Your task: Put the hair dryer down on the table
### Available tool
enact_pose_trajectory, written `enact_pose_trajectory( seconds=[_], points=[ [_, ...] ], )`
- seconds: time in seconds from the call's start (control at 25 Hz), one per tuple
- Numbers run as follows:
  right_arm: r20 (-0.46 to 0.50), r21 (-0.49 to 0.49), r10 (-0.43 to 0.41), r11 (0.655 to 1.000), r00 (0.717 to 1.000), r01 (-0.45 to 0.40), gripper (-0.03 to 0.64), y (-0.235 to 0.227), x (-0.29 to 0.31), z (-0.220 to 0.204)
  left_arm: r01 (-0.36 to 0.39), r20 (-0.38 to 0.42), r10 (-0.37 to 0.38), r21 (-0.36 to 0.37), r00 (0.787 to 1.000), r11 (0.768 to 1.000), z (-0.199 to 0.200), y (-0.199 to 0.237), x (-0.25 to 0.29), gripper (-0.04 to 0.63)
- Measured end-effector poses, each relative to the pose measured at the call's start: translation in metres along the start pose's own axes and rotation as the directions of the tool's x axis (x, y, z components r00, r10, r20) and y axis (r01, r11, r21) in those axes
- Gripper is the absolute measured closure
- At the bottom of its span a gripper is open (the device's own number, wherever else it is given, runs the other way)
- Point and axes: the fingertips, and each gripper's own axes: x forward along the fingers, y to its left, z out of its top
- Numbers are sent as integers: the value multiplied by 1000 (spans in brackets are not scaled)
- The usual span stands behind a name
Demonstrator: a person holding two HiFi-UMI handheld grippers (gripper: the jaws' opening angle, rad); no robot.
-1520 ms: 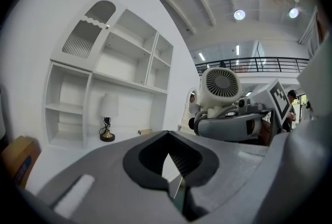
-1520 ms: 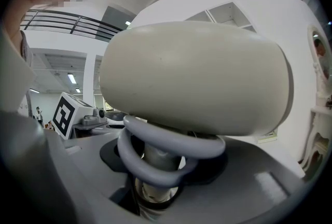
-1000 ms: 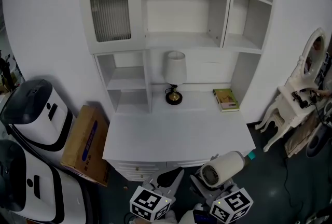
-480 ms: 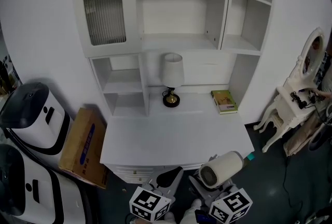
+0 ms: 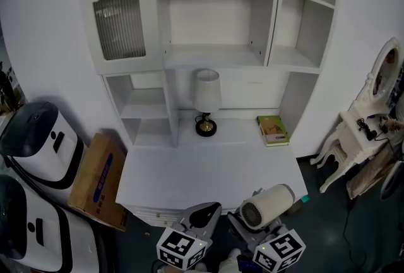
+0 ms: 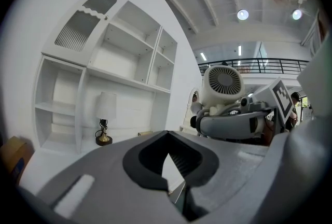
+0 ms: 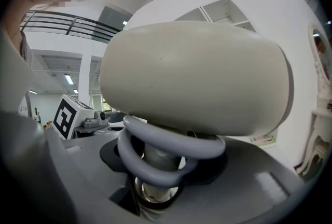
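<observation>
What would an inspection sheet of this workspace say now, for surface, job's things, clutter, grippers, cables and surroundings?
Surface: white table, front part bare.
Job's things: hair dryer, held up near the table's front right edge, not yet set down.
Clutter: lamp and book at the back of the table.
Grippers: right gripper, fingers closed on the hair dryer's handle; left gripper, fingers together, holding nothing.
Cables: grey cord coiled round the dryer's handle.
Surroundings: shelf unit above the table; cardboard box and two white-and-black machines on the left; dressing table with a mirror on the right.
</observation>
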Motion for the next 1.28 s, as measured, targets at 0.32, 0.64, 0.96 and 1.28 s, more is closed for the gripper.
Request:
enact_pose_trajectory(
  seconds=[0.32, 0.64, 0.96, 1.28],
  points=[
    [-7, -4, 40, 999, 999, -40, 371, -40, 5, 11, -46, 6, 46, -4, 999, 999, 12, 0, 41, 595],
    [-15, 8, 86, 996, 996, -86, 371, -72, 8, 16, -101, 2, 101, -8, 995, 995, 16, 2, 69, 595],
    [-28, -4, 146, 989, 989, -147, 371, -100, 8, 22, -162, 1, 162, -12, 987, 987, 20, -1, 94, 595],
    [-60, -28, 197, 980, 979, -199, 371, -124, 4, 23, -214, 11, 214, -24, 977, 977, 20, -6, 118, 595]
  ],
)
